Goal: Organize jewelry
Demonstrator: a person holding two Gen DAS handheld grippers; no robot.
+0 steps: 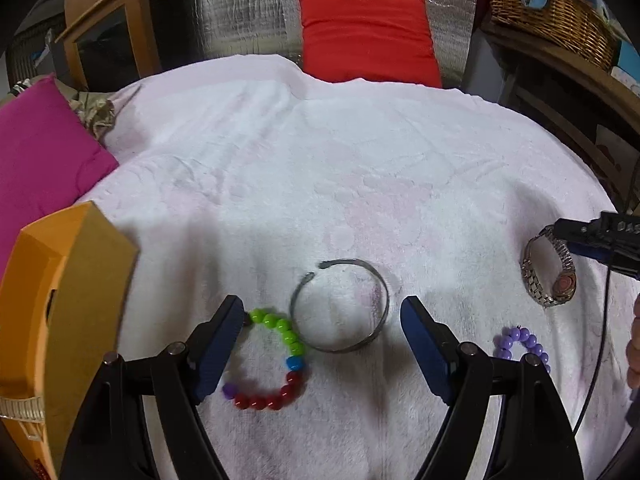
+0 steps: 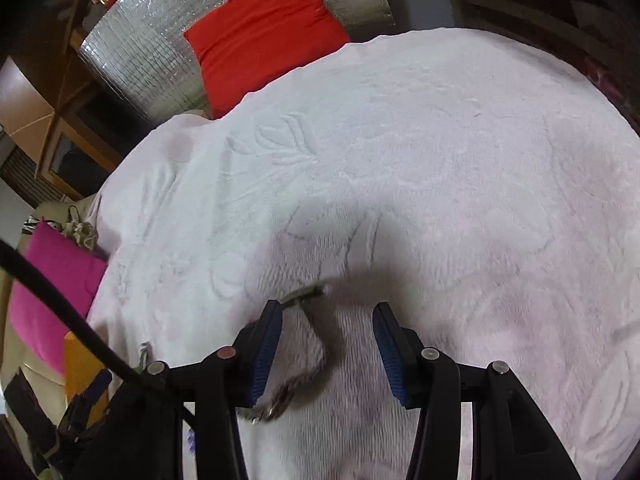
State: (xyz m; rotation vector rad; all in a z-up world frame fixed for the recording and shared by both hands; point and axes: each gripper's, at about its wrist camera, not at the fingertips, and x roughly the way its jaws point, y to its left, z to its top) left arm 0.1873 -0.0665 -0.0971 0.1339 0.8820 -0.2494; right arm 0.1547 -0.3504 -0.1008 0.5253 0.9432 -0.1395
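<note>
Beaded bracelet (image 1: 269, 360) on white blanket (image 1: 320, 168), seemingly a bed.

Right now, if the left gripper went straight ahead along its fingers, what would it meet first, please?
Most likely the silver bangle, which lies on the white blanket between the open left gripper's fingertips. The multicoloured bead bracelet lies nearer, by the left finger, though depth is unclear.

1. The purple bead bracelet (image 1: 520, 345) is partly hidden behind the left gripper's right finger (image 1: 428, 348).
2. The colorful bead bracelet (image 1: 272, 360) has its left side tucked behind the other finger.
3. The orange box (image 1: 60, 320) is cut off by the left edge.
4. In the right wrist view, the watch (image 2: 296, 360) looks blurry, and a finger (image 2: 264, 356) covers part of its band.
5. The right gripper (image 1: 592, 236) is mostly out of the left view.
</note>
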